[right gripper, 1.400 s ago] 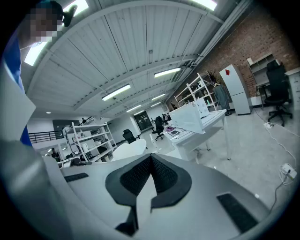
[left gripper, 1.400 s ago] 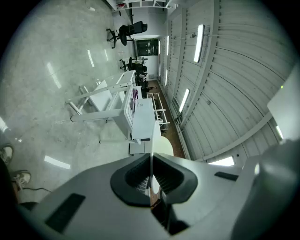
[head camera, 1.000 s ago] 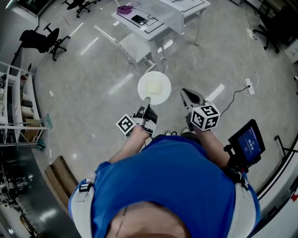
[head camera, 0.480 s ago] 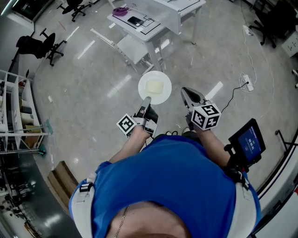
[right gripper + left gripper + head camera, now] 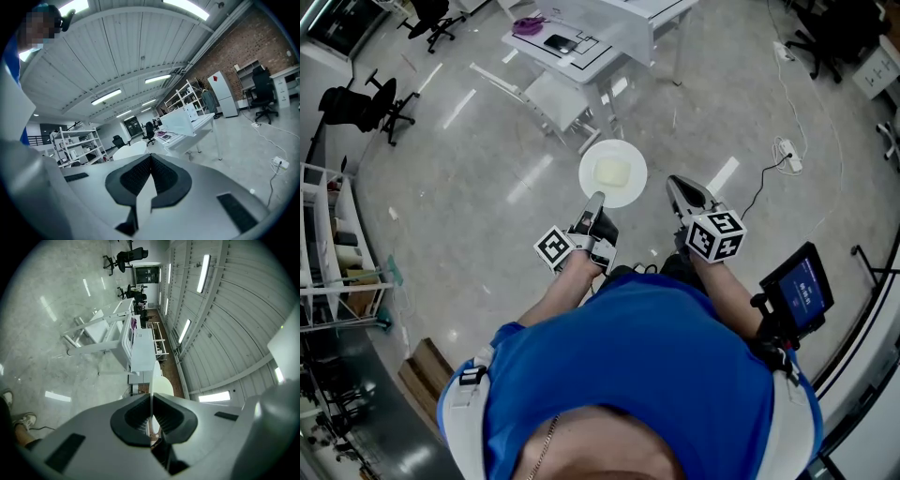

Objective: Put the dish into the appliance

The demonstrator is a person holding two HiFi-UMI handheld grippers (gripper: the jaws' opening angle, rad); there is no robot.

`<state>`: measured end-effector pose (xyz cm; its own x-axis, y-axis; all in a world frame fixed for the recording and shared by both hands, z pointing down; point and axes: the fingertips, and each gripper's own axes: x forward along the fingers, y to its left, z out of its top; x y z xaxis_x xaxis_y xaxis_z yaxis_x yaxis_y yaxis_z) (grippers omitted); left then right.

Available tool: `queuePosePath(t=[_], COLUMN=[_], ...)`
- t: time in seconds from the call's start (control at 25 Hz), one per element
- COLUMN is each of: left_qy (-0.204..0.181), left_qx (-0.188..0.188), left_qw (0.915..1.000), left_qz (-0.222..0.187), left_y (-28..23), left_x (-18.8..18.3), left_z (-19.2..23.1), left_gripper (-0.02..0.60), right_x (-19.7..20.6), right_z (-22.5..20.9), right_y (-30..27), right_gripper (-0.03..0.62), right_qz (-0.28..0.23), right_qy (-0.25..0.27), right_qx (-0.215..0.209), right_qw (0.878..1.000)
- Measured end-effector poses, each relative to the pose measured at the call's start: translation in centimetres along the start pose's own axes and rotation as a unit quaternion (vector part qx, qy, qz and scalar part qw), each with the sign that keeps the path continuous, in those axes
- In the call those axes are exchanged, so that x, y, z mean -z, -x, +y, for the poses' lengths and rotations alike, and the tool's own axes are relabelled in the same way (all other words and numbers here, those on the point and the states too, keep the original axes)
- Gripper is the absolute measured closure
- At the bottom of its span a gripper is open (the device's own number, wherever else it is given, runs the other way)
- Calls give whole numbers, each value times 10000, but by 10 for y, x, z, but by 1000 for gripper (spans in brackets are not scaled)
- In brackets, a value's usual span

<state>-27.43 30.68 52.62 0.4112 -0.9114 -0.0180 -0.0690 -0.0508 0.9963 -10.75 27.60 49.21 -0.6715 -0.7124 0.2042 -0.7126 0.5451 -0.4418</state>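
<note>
- Carrying step, by my reading: the plate (image 5: 592, 159) is lifted and on its way. No appliance can be made out for certain in any view.
- Left gripper (image 5: 596, 202) is clenched on the near rim of the plate. Its own view shows the thin white edge (image 5: 157, 380) pinched between the two dark pads, jaws nearly together.
- Right gripper (image 5: 678, 187) holds nothing. Its jaws are closed tip to tip in the right gripper view, and it hangs just beside the plate on its right, apart from it.
- Plate is out in front of the person, in the air over the grey floor (image 5: 487, 187) and well short of the white tabletop (image 5: 581, 42) ahead. From the head view it looks about level.
- Look of it: round, white, shallow and glossy. A pale yellow squarish piece of food (image 5: 612, 173) lies at the centre; what it is, cannot tell.
- Next move, as I judge it: reach the appliance and keep the plate level so the food does not slide. The grip is on one edge only, so the far side may dip. The free right gripper would likely be needed for a door.
</note>
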Motion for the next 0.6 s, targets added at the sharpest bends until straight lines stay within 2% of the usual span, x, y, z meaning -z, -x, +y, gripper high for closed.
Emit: queuePosePath(t=[0.28, 0.6], left_qy=[-19, -73], left_qx=[-16, -82], left_qw=[9999, 9997], left_qz=[158, 213], left_y=[-10, -66], left_x=[4, 14], left_z=[3, 1], left_gripper=[566, 566], right_x=[-1, -26], right_z=[-9, -46], right_y=[0, -14], right_gripper=[592, 592], right_qz=[-53, -62], right_qy=[-35, -104], right_qx=[56, -145], right_qw=[10000, 9998])
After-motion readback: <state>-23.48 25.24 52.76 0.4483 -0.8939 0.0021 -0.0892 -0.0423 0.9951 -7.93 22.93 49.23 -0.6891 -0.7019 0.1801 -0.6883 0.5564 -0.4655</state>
